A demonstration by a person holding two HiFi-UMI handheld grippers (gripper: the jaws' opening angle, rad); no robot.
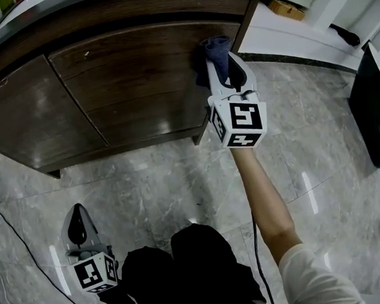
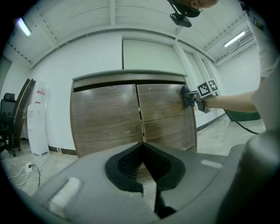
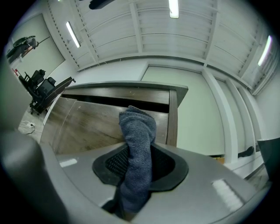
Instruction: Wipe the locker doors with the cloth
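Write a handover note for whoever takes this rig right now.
Left gripper: shut, empty, held low, touching nothing.
Right gripper: shut on the cloth, which is against the upper right corner of the right door.
Done: no telling how much is wiped.
To do: wipe the rest of the right door, then the left door.

The right arm (image 1: 266, 197) reaches far forward, forearm bare and straight, and the right hand-held gripper (image 1: 223, 61) at its end points ahead with its jaws clamped on the cloth (image 3: 138, 131). The left hand-held gripper (image 1: 80, 215) hangs low at the person's side, jaws pressed together on nothing.
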